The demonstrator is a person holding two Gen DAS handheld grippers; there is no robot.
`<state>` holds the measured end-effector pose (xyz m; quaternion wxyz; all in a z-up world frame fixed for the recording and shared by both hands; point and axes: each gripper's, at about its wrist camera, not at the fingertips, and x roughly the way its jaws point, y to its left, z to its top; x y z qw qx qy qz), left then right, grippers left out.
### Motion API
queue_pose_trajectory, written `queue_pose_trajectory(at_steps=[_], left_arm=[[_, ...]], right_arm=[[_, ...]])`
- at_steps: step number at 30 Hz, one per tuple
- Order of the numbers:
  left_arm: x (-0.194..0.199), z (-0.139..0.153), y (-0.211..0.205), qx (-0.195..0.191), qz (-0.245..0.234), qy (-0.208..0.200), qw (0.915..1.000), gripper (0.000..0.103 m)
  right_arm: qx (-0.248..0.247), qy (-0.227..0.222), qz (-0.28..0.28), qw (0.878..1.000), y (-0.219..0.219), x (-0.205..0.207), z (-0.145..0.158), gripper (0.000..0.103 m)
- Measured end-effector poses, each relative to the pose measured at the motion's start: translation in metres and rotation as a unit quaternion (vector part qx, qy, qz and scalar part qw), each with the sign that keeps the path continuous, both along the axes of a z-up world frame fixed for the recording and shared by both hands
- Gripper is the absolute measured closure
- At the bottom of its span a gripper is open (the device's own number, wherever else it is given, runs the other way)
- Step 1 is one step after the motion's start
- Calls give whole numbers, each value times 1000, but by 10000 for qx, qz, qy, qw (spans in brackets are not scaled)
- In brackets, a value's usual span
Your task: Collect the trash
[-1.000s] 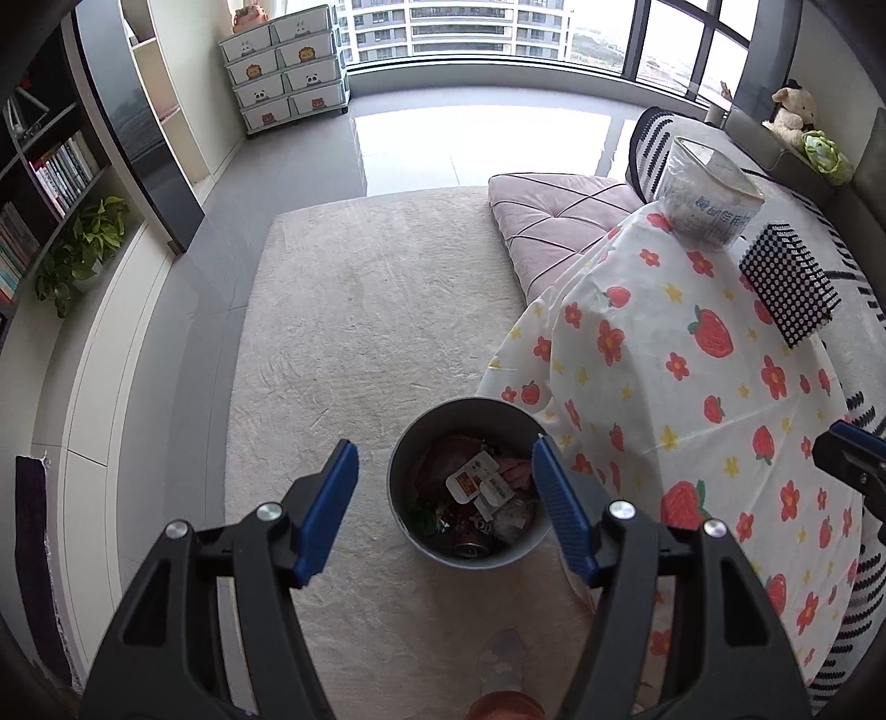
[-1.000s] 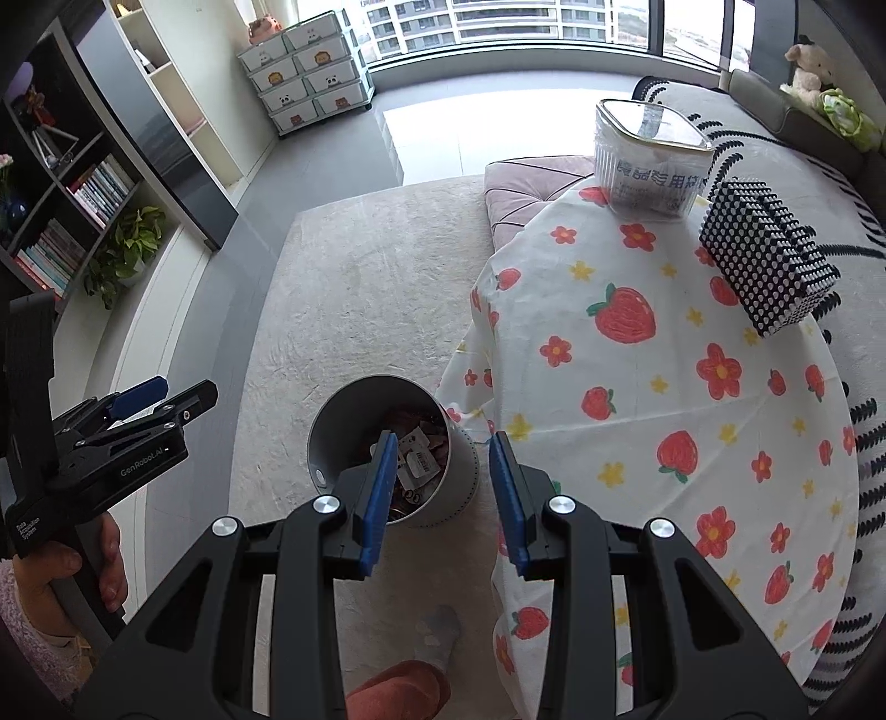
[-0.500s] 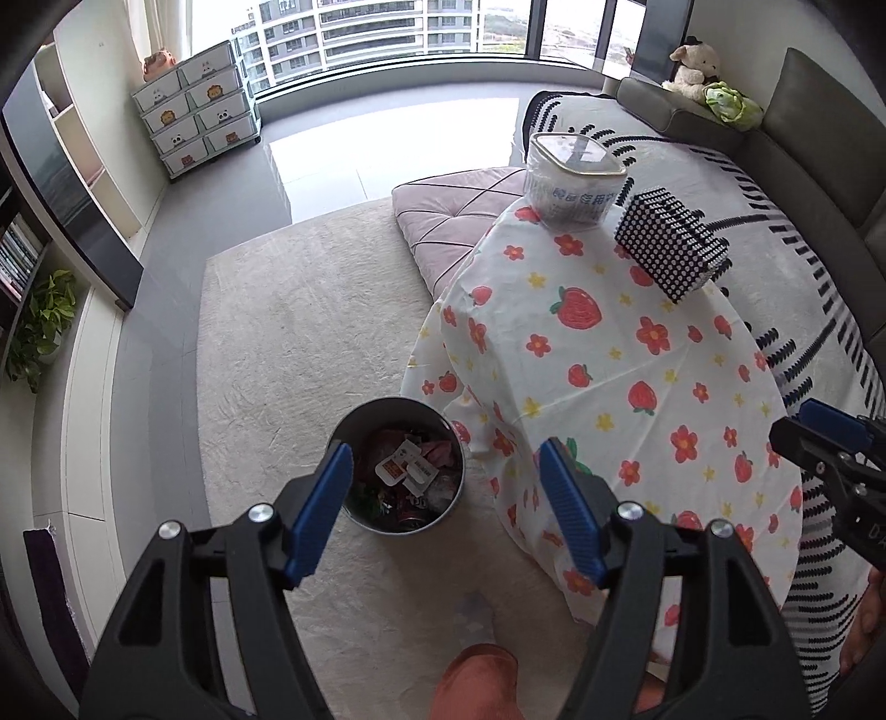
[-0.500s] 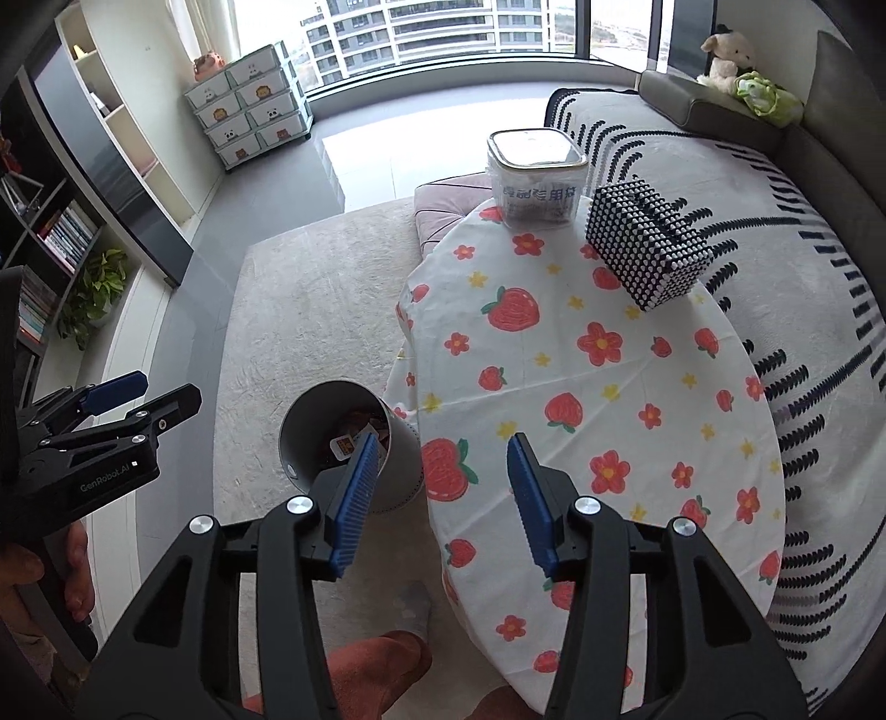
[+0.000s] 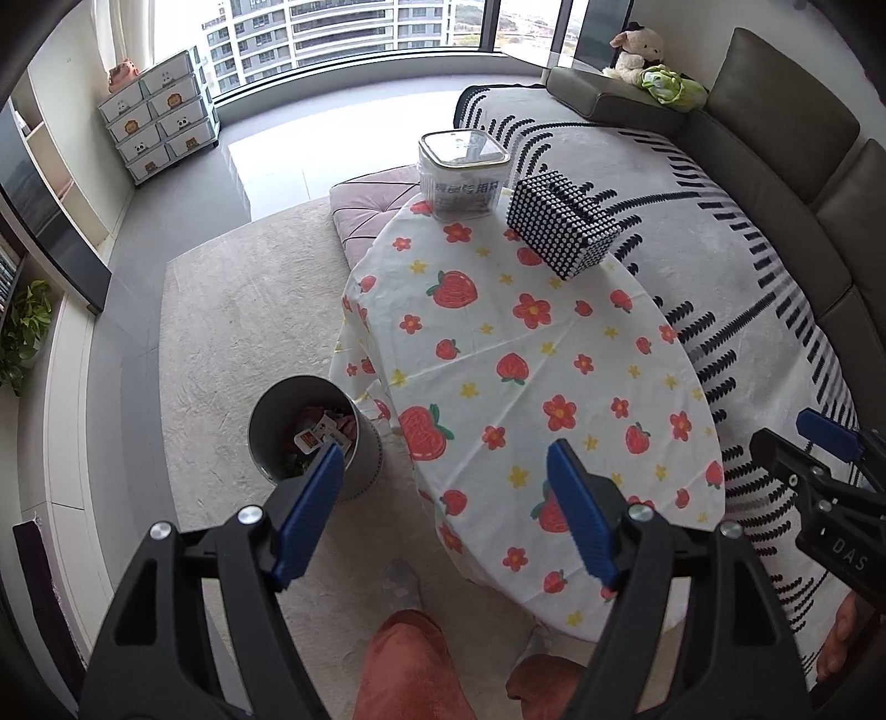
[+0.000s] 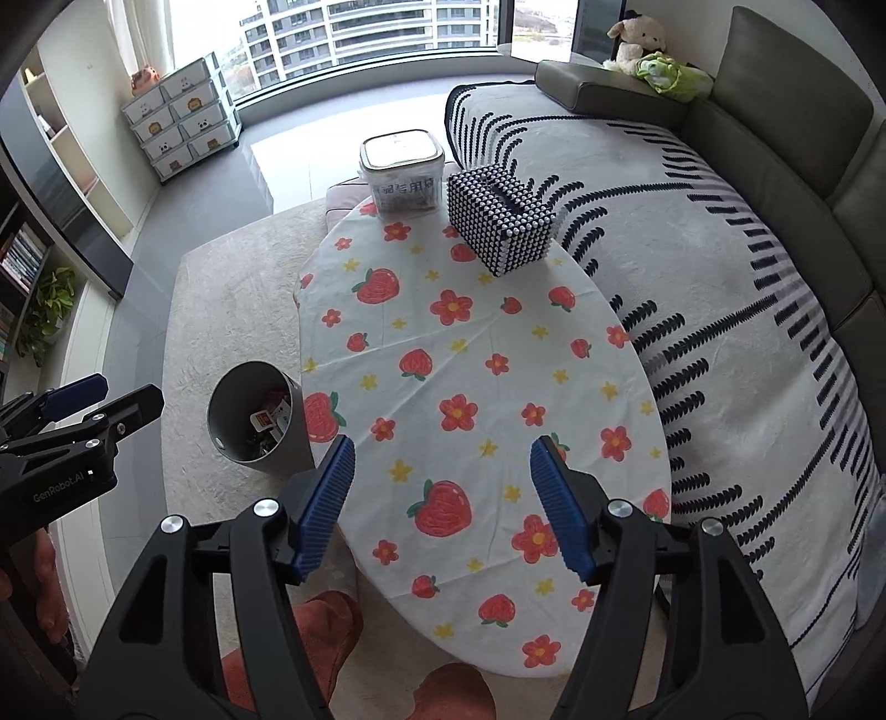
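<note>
The left hand-held gripper (image 5: 443, 498) hangs above the near edge of the table (image 5: 554, 343), its blue pads spread wide and opening further, with nothing between them. The right hand-held gripper (image 6: 440, 501) is likewise spread and opening, empty, over the strawberry-and-flower cloth that covers the table; in the left wrist view it shows at the right edge (image 5: 819, 459), and the left one shows at the left edge of the right wrist view (image 6: 77, 426). On the floor just beside the table's left edge stands the grey trash bin (image 5: 310, 437), upright on the beige rug (image 5: 232, 310), with wrappers and scraps inside; exactly what the trash (image 5: 318, 435) is made up of is hard to tell, since the left pad overlaps the bin's rim. The cloth's hanging edge sits just beside the bin's wall. At the far end of the table stand a clear lidded container (image 5: 462, 174) and, just beside it to the right, a black box with white dots (image 5: 559, 221). Beyond the table lies a pink floor cushion (image 5: 368, 205), and to the right a grey sofa (image 5: 775, 166) under a striped blanket, with a plush toy (image 5: 637, 47) on its far arm. The person's knees in reddish trousers (image 5: 410, 664) and a grey sock (image 5: 401, 576) show below.
</note>
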<state>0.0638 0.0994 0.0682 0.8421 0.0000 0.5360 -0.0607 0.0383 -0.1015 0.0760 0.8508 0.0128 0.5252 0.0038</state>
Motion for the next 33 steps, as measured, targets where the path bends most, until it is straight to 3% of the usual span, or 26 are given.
queue_pose_trajectory(at_steps=[14, 21, 33], left_arm=[[-54, 34, -84, 1, 25, 206, 9998, 24], [-70, 56, -105, 102, 131, 176, 9997, 23], [-97, 84, -115, -216, -49, 447, 9988, 23]], right_arm=[[-139, -159, 142, 9997, -73, -51, 40, 38], [-118, -294, 320, 9990, -82, -69, 60, 38], [-114, -341, 490, 9982, -81, -92, 89, 38]])
